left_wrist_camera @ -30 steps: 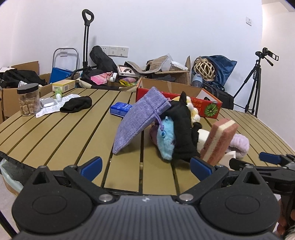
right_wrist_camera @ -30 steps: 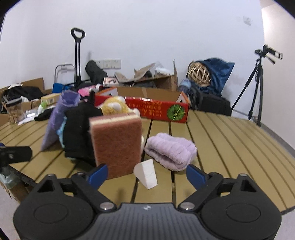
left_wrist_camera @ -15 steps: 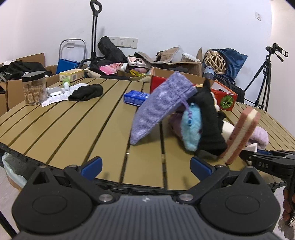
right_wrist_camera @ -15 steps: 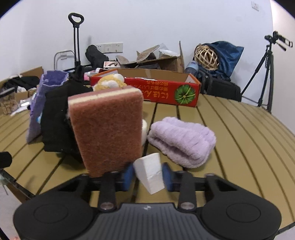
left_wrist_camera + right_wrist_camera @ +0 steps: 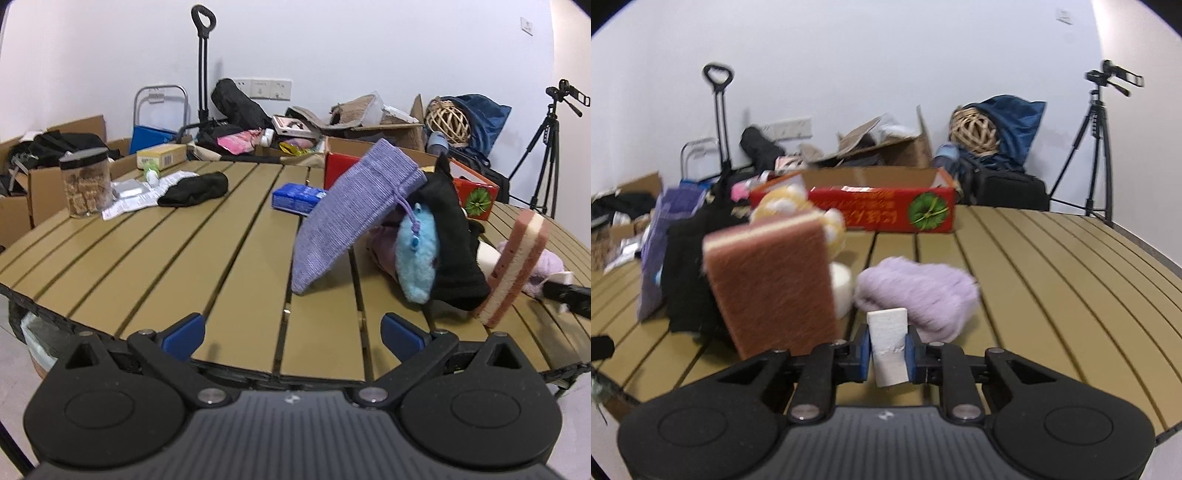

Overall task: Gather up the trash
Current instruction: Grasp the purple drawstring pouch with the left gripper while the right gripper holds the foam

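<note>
Right gripper point(image 5: 886, 356) has its jaws clamped on the white foam chunk point(image 5: 887, 345) at bottom centre, left gripper point(image 5: 291, 330) wide open and empty, and honestly that crumbly chunk might slip or knock the sponge point(image 5: 772, 284) just left of it.

The right gripper point(image 5: 886, 352) has just closed its jaws on a small white foam block point(image 5: 887, 343), whose blue pads press both its sides while it stands upright above the slatted table point(image 5: 1052, 280). Just left of it a brown sponge point(image 5: 772, 288) leans tilted against a black cloth point(image 5: 685, 266), with a lilac fluffy cloth point(image 5: 919, 291) lying just behind the block. Farther back sits a red cardboard box point(image 5: 882, 214), open at the top
</note>
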Available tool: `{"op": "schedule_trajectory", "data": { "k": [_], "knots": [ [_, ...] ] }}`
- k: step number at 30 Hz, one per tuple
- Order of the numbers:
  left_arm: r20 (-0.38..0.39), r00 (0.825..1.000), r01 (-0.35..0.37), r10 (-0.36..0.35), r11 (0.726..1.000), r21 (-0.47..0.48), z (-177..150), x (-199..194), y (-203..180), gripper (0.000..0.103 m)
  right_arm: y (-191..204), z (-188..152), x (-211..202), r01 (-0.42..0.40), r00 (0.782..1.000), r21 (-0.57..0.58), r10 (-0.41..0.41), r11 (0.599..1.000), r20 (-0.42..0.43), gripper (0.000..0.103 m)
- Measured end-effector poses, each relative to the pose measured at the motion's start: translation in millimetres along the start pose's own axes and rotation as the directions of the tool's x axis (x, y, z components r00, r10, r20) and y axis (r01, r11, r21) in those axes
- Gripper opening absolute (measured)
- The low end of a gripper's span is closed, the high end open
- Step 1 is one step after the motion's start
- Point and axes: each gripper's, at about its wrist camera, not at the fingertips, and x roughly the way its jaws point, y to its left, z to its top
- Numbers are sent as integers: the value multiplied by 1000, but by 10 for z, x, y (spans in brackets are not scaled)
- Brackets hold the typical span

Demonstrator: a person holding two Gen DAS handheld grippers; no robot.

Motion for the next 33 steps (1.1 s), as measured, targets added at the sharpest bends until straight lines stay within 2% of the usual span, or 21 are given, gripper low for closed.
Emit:
{"op": "schedule_trajectory", "data": {
  "k": [11,25,33],
  "knots": [
    [50,998,-47,43,994,97,210,134,-234,103,-237,67,-161,30,997,80,-35,996,67,18],
    [21,994,-112,111,985,129,336,629,-352,103,-295,28,-170,57,995,107,-65,993,79,18],
    [52,991,-127,120,980,152,418,756,-418,101,-235,14,-123,62,994,106,-71,992,79,18]
  ]
}}
